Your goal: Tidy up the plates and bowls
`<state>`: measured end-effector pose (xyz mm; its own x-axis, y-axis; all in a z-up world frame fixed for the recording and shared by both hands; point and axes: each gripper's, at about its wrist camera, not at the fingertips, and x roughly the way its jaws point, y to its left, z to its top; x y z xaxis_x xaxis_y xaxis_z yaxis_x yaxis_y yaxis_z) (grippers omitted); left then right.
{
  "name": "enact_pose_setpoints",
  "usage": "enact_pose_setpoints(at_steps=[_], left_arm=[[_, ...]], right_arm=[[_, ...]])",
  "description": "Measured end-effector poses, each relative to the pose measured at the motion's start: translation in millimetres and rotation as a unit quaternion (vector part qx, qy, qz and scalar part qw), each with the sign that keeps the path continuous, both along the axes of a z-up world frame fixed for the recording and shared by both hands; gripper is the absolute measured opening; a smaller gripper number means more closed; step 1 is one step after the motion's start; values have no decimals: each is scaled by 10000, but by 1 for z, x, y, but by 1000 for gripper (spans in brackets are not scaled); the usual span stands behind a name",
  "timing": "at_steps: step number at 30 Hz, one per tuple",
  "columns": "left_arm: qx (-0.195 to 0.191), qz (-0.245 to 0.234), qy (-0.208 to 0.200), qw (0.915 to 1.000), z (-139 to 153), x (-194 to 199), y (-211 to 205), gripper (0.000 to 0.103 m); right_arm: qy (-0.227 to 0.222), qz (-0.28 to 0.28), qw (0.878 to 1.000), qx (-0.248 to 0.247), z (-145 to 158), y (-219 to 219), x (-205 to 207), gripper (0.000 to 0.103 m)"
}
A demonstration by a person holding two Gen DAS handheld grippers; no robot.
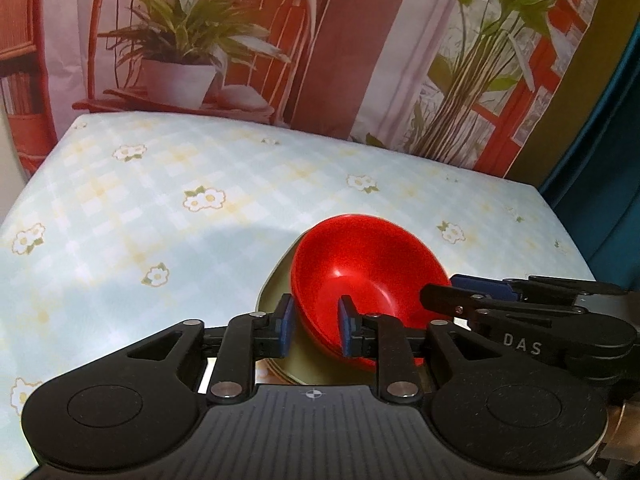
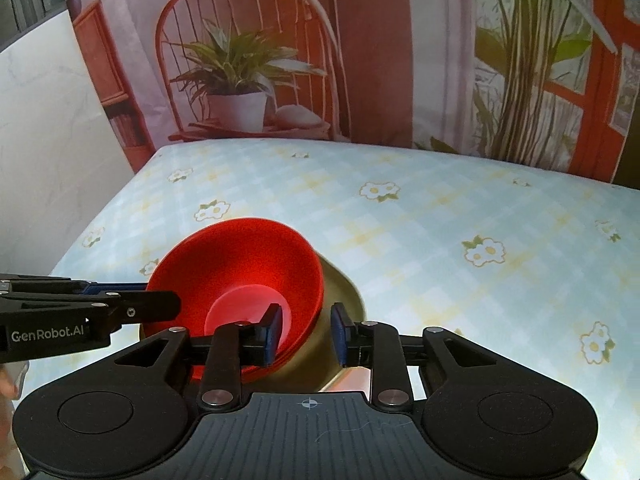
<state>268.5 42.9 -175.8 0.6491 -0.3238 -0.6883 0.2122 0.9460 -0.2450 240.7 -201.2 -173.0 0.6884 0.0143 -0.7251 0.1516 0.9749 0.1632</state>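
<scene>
A red bowl (image 1: 360,272) sits in an olive-gold plate (image 1: 276,284) on the table. My left gripper (image 1: 314,328) has its blue pads astride the bowl's left rim, one inside and one outside, with a gap that shows it open. My right gripper (image 2: 304,334) straddles the bowl's (image 2: 240,276) right rim over the plate (image 2: 344,292) in the same way, also open. Each gripper shows in the other's view: the right one at the right edge (image 1: 480,300), the left one at the left edge (image 2: 132,300).
The table (image 1: 160,208) wears a pale blue checked cloth with white flowers. Behind it hangs a printed backdrop (image 1: 224,40) with a chair, potted plant and window. The table's right edge (image 1: 568,232) drops off to a dark teal surface.
</scene>
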Motion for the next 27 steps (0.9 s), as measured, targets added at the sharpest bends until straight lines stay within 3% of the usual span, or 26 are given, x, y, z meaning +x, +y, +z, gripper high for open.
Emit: enact_pose_setpoints(at_steps=[8, 16, 22, 25, 27], left_arm=[[175, -84, -426, 9989, 26, -17, -10, 41], [389, -98, -832, 9957, 53, -40, -19, 57], [537, -78, -1155, 9918, 74, -65, -21, 76], [615, -19, -1339, 9891, 86, -80, -19, 95], [701, 51, -1508, 9861, 94, -90, -19, 98]], right_arm=[[-249, -209, 9994, -103, 20, -15, -23, 35], [-515, -368, 9977, -258, 43, -22, -50, 52], [-769, -433, 9956, -328, 64, -23, -74, 61], [-857, -472, 9943, -425, 76, -24, -86, 68], [-932, -496, 9933, -464, 83, -24, -94, 73]])
